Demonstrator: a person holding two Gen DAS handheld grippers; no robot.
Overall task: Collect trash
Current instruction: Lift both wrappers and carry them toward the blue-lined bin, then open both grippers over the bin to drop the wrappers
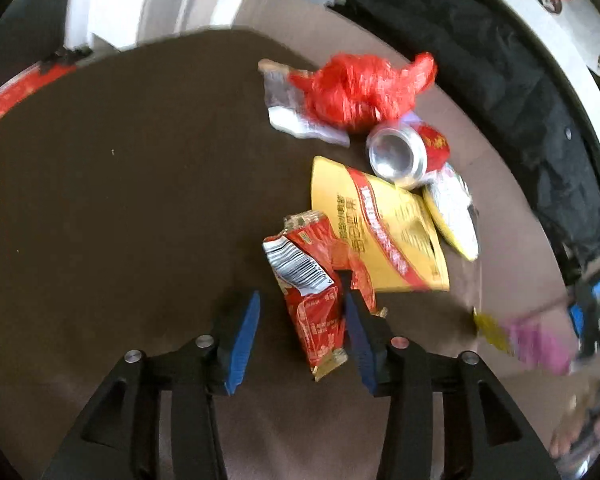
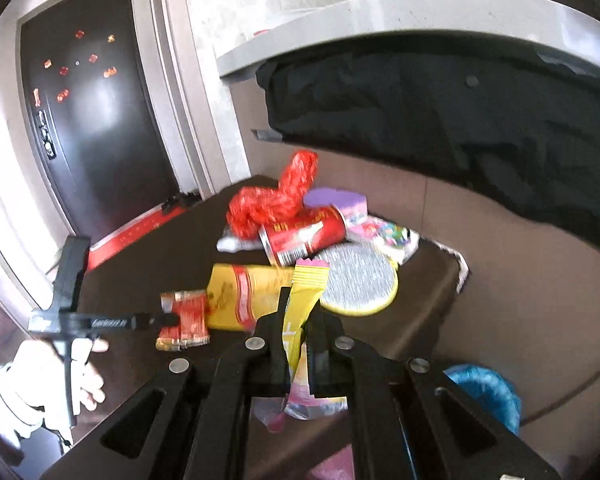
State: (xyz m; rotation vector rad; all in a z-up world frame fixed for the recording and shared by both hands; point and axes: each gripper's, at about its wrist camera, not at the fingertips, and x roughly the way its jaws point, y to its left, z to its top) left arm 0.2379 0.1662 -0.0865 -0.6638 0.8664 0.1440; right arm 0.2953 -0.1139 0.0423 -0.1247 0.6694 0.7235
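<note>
Trash lies on a dark brown table (image 1: 100,200). My left gripper (image 1: 300,304) is open, its blue pads either side of a crumpled red snack wrapper (image 1: 312,292); the right pad touches it. Beyond lie a yellow tube (image 1: 384,232), a red can (image 1: 408,152) on its side and a red plastic bag (image 1: 360,88). My right gripper (image 2: 302,316) is shut on a yellow and pink wrapper (image 2: 304,296), held above the table. The right wrist view also shows the red wrapper (image 2: 188,320), yellow tube (image 2: 248,292), can (image 2: 304,236) and red bag (image 2: 276,196).
A black cloth (image 2: 460,120) hangs from a grey counter (image 2: 380,12) behind the table. A blue-lined bin (image 2: 488,392) stands low at the right. A dark door (image 2: 96,128) is at the left. A silver wrapper (image 1: 292,112) lies under the red bag.
</note>
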